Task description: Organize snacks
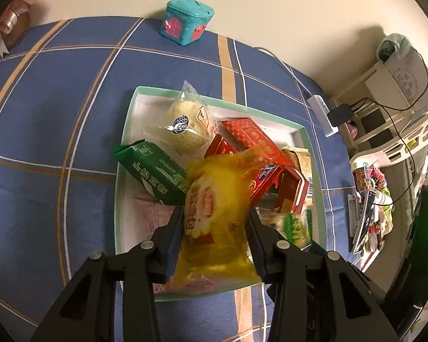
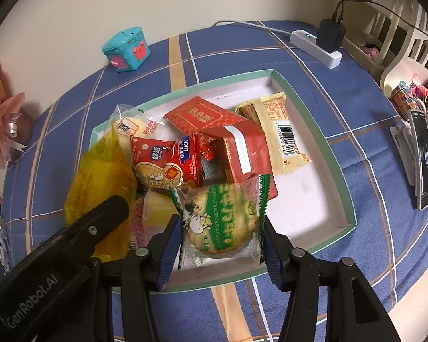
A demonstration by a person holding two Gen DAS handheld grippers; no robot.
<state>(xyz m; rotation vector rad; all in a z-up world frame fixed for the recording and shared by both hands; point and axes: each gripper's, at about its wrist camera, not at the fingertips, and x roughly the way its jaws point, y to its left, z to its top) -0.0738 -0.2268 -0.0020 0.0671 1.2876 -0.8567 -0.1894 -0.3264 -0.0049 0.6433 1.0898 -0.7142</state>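
A mint-rimmed white tray (image 1: 128,114) (image 2: 299,199) on the blue plaid cloth holds several snack packets. A blurred yellow packet (image 1: 216,213) hangs between the fingers of my left gripper (image 1: 215,213) over the tray's near left part. The pads do not seem to press on it, so the jaws stand open. My right gripper (image 2: 221,222) is shut on a clear packet with green print and a round biscuit (image 2: 222,219), above the tray's near edge. Lying in the tray are a green packet (image 1: 154,168), a pale bun (image 1: 185,128), red packets (image 2: 214,119) and a cream bar (image 2: 279,136).
A teal toy box (image 1: 187,21) (image 2: 127,50) stands at the table's far edge by the wall. A white power strip with a black charger (image 2: 316,42) lies at the far right. A phone on a stand (image 2: 422,159) and a pink ribbon bouquet (image 2: 2,119) flank the table.
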